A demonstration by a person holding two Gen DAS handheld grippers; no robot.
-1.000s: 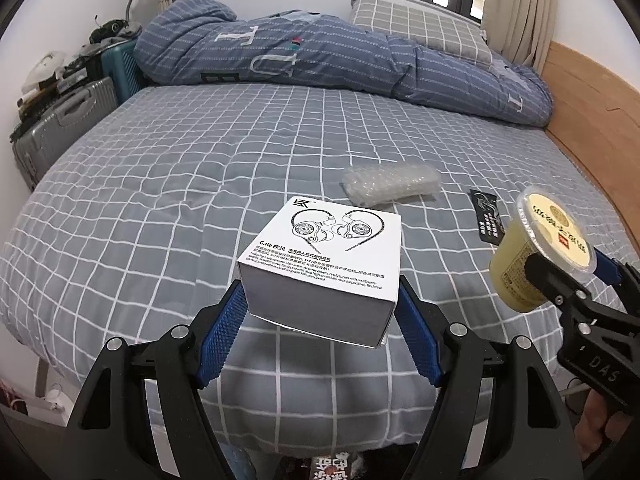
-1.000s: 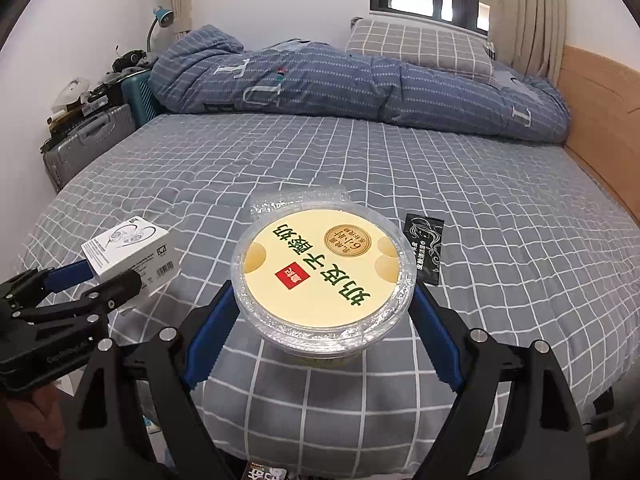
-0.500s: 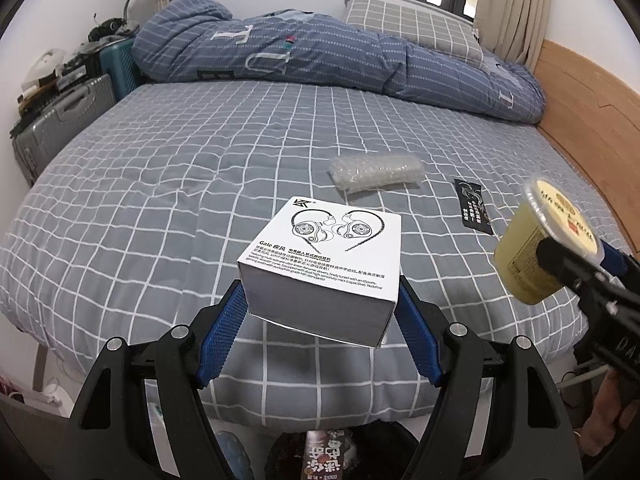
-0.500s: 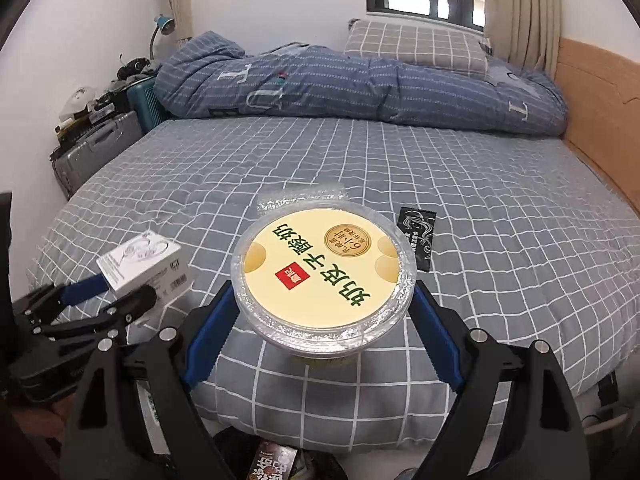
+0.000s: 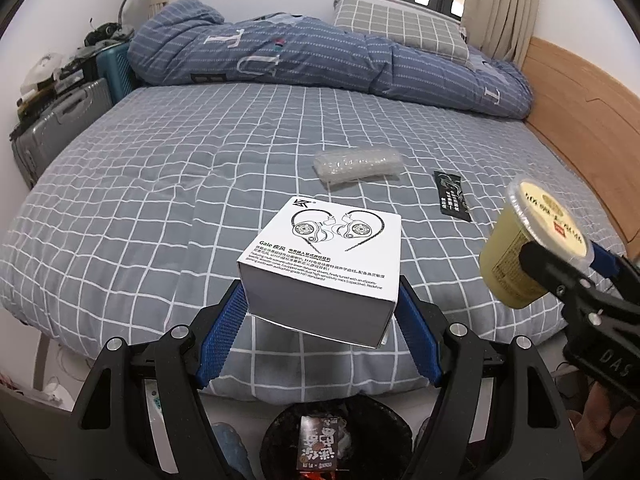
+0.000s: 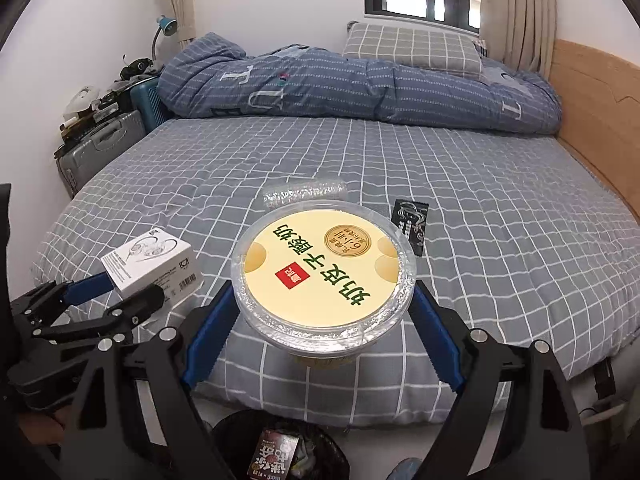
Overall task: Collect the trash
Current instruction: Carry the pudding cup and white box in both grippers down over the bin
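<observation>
My left gripper (image 5: 320, 312) is shut on a white earphone box (image 5: 324, 264), held above the foot edge of the bed; the same box (image 6: 154, 266) shows at the left of the right wrist view. My right gripper (image 6: 320, 316) is shut on a yellow sealed cup (image 6: 324, 276) with a printed lid; that cup (image 5: 528, 248) appears at the right of the left wrist view. Below both grippers a black-lined trash bin (image 5: 384, 420) (image 6: 240, 436) stands on the floor with a snack wrapper (image 5: 318, 450) inside. A clear plastic wrapper (image 5: 356, 164) and a black sachet (image 5: 452, 196) lie on the bed.
The grey checked bed (image 5: 160, 184) fills the view, with a rolled blue duvet (image 5: 320, 64) and a pillow (image 5: 400, 28) at its far end. Suitcases (image 5: 60, 124) stand along the left wall. A wooden side panel (image 5: 580, 104) runs along the right.
Both grippers have drawn back from the bed and risen a little, each with its load. The bin below the bed's foot has come into view.
</observation>
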